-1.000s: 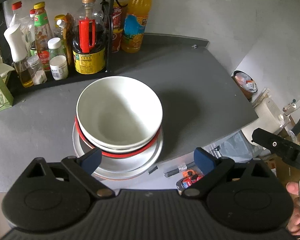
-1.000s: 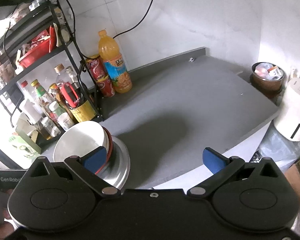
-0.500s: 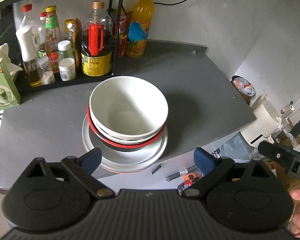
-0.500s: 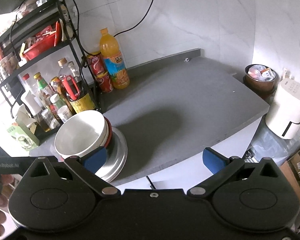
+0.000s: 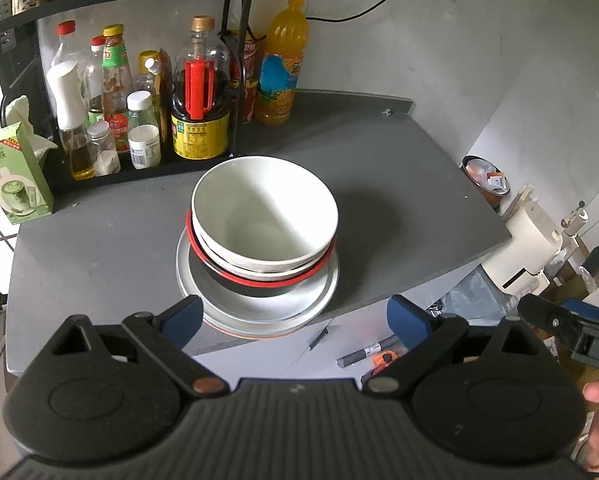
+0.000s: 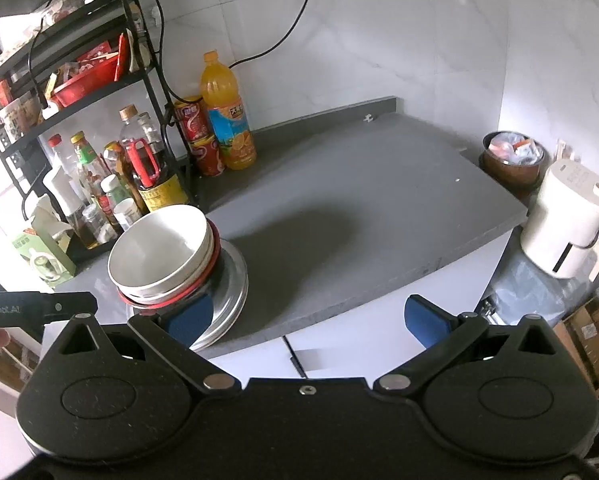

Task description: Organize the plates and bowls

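Both grippers farther back from the bowl stack, left gripper and right gripper spread wide, empty.

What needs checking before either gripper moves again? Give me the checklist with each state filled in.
1. Left gripper open and empty: ok.
2. Right gripper open and empty: ok.
3. White bowl nested squarely in the stack: ok.
4. Red-rimmed bowl seated on the metal plates: ok.
5. Plates fully on the counter: not ok, front edge overhangs.
6. Number of bowls and plates stacked: cannot tell.
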Tool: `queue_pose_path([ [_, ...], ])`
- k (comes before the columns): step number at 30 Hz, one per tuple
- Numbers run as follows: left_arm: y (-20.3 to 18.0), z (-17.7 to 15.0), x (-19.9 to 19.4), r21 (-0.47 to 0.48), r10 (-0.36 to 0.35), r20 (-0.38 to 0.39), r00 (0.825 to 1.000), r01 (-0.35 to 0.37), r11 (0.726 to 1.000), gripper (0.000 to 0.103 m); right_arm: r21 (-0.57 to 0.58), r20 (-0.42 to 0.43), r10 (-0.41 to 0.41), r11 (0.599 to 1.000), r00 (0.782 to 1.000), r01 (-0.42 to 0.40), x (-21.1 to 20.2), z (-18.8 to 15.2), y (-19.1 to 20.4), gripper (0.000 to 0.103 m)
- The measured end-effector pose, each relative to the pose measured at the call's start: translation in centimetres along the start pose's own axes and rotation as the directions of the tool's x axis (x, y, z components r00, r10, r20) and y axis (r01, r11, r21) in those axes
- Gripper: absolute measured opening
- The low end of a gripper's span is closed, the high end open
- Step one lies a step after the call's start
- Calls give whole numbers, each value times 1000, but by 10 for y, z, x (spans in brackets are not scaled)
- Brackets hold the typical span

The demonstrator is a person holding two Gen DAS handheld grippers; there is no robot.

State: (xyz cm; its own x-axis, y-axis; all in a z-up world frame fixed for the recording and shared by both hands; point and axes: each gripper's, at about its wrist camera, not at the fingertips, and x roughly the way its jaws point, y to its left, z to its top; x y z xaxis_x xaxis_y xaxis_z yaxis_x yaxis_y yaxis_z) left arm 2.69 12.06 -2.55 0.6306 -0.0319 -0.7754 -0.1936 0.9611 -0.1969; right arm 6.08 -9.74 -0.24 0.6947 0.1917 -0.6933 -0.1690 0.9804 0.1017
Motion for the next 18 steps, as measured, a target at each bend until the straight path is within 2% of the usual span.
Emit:
queue_pose_path([
  [18,3,-3,-5,22,-7,14,1000,7,1000,98,-6,23,-12,1000,1000,13,-8,-1,-1,103],
])
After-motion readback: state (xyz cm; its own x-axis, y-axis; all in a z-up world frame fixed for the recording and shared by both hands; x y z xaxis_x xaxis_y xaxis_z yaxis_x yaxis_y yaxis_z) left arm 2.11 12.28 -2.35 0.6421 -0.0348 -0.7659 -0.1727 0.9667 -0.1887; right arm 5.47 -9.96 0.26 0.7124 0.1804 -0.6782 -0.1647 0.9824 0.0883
